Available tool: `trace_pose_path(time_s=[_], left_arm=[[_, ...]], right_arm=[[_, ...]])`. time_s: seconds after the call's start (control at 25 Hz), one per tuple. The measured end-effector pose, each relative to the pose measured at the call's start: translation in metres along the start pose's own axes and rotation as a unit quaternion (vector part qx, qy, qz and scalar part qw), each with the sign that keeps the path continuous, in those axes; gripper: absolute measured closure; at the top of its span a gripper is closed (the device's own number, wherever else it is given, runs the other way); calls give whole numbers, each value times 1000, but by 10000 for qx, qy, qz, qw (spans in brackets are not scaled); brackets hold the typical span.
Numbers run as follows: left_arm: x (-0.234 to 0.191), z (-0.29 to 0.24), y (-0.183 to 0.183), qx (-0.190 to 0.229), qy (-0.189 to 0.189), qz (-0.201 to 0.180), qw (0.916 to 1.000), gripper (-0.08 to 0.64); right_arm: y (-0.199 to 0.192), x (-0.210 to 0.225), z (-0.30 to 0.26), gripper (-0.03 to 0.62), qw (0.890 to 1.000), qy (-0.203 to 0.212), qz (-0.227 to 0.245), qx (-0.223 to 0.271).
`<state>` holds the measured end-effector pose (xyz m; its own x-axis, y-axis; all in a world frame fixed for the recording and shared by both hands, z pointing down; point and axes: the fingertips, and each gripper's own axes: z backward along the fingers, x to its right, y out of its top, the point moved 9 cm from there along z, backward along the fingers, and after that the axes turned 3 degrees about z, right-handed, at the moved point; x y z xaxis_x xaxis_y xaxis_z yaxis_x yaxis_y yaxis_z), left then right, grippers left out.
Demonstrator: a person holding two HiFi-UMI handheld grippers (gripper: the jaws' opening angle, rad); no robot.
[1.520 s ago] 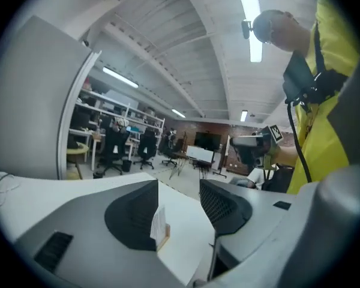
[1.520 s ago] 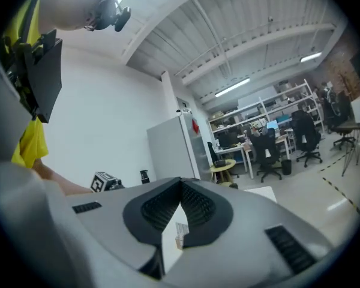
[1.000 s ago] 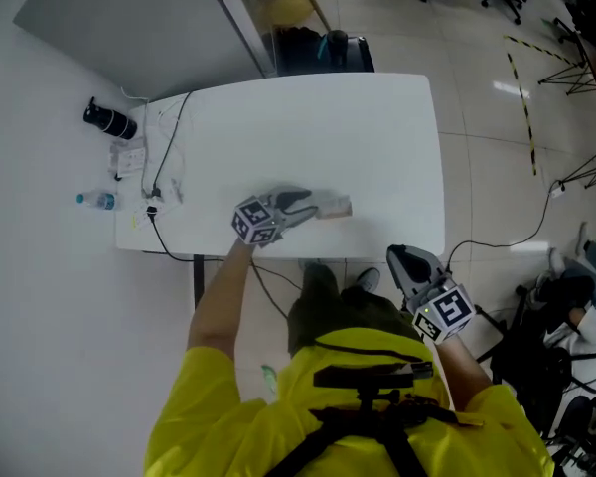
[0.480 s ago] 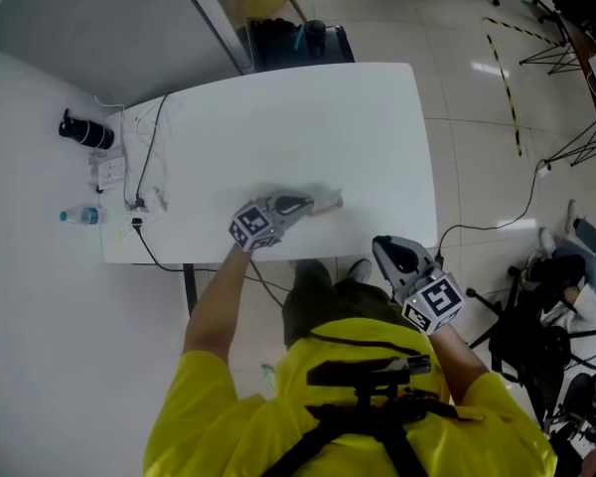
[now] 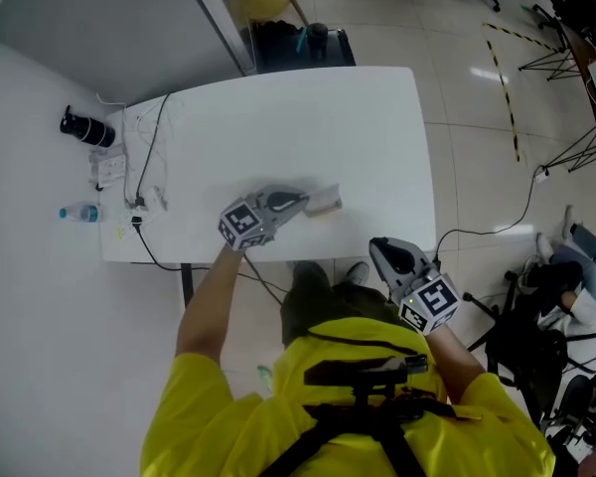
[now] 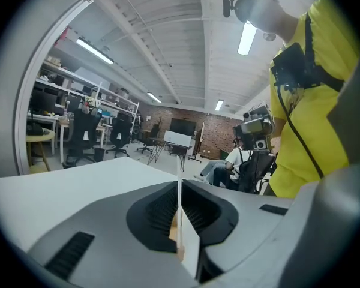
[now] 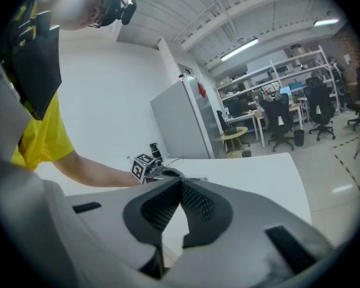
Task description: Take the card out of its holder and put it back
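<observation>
In the head view my left gripper (image 5: 300, 202) hangs over the front part of the white table (image 5: 308, 117), shut on a pale, flat card holder (image 5: 324, 201) that sticks out to its right just above the tabletop. The left gripper view shows the holder (image 6: 179, 212) edge-on, a thin white sheet with a tan strip, pinched between the dark pads. My right gripper (image 5: 384, 247) floats off the table's front right corner. Its jaws meet at the tips with nothing between them, as the right gripper view (image 7: 180, 183) shows. That view also catches the left gripper (image 7: 162, 172) far off.
At the table's left end lie cables (image 5: 147, 162) and a power strip (image 5: 108, 170). Beyond that end are a black cylinder (image 5: 85, 128) and a small water bottle (image 5: 82, 212). A black bag (image 5: 298, 46) sits behind the table's far edge. Tripods and office chairs stand at right.
My left gripper has closed on the card holder and raised it slightly off the table. The right gripper has stayed where it was.
</observation>
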<state>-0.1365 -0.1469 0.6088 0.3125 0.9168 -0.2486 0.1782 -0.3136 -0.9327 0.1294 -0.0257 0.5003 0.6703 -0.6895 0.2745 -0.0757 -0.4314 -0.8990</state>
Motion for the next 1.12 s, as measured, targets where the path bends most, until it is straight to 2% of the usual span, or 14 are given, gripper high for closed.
trace_pose_path(time_s=[0.12,0.28,0.4,0.68,0.84,1.12], left_arm=[[6,14,28,238,-5,29,9997,545],[20,32,80,347,-29,-272,9990,545],[29,47,120,436,-19,-351,9984,545],[59,63,204,363,-46,-608,9975,545],[70,66,222,431,-97,-722,9964,545],[67,64,213,464,6,-728,9963,545]], right_arm=[[3,0,3,586,10000,5,-42,57],[10,-1,7,586,9998,69,-64,174],[16,-3,11,586,9995,146,-22,271],[19,-1,28,586,9992,209,-5,350],[12,-1,33,586,9992,187,-9,343],[16,1,30,587,9992,183,50,362]])
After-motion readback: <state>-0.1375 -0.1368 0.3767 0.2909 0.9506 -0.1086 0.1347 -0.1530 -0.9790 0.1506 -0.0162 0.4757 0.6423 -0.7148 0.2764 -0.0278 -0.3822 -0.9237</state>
